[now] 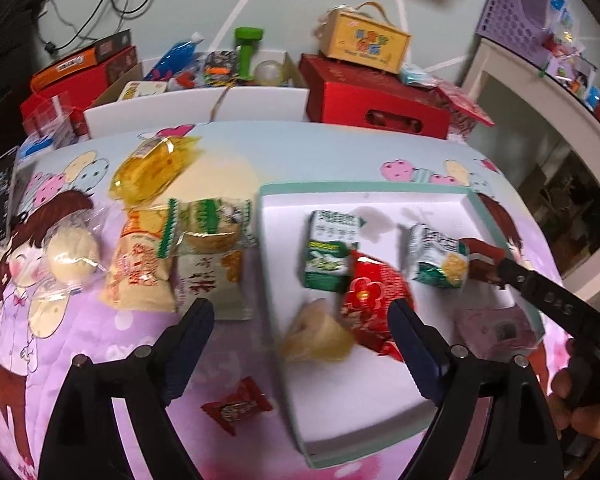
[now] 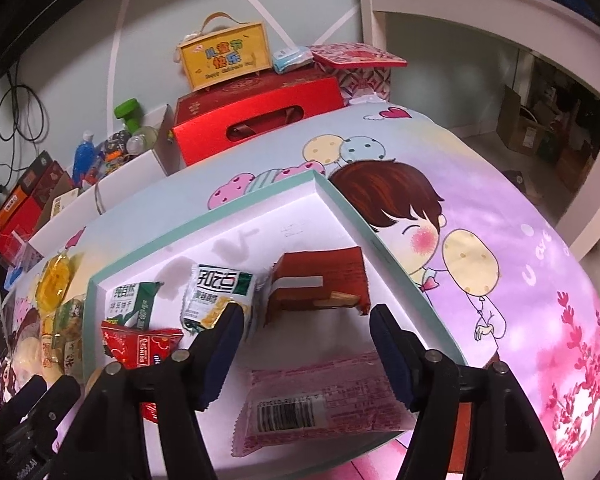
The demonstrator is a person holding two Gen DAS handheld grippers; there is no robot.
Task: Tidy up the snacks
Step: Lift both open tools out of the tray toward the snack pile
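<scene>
In the tray: six snacks.

The right gripper is positioned above a shallow white cardboard tray with a mint-green rim, its two black fingers spread apart with nothing between them. The tray rests on a cartoon-printed quilted cloth. Inside the tray, directly below the fingers, lies a pink plastic snack packet with a barcode label. Beyond it lies a dark red foil wafer packet. Just beside that packet is a white-and-green biscuit packet, touching the left finger. Further left lie a second green-and-white packet and a red foil packet. The other gripper appears at the lower left edge.
</scene>
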